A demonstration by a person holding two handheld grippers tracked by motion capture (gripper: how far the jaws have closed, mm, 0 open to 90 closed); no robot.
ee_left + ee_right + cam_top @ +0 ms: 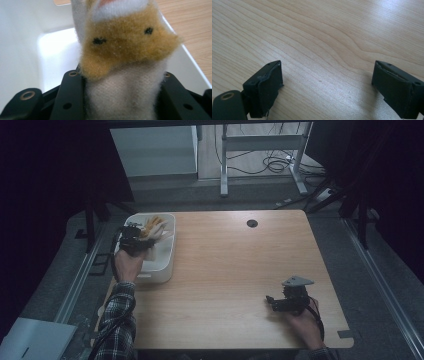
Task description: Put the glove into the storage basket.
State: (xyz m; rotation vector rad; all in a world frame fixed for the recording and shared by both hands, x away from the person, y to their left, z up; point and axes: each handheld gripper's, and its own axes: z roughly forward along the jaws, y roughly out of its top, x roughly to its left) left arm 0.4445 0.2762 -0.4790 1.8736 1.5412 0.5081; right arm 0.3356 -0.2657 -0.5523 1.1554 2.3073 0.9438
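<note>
A plush toy (125, 57) with tan and white fur and two small black eyes is clamped between my left gripper's black jaws. In the high view the plush toy (154, 228) hangs over the white bin (167, 262) at the table's left edge, with my left gripper (134, 239) shut on it. My right gripper (272, 301) rests low near the table's front right, held by a hand. Its jaws stand wide apart over bare wood, so my right gripper (327, 82) is open with nothing between them.
The wooden table (240, 270) has a round cable hole (252, 223) at the back. Desk legs and cables (275, 162) stand on the floor beyond. A sleeve in a plaid pattern (117, 320) comes in at the lower left.
</note>
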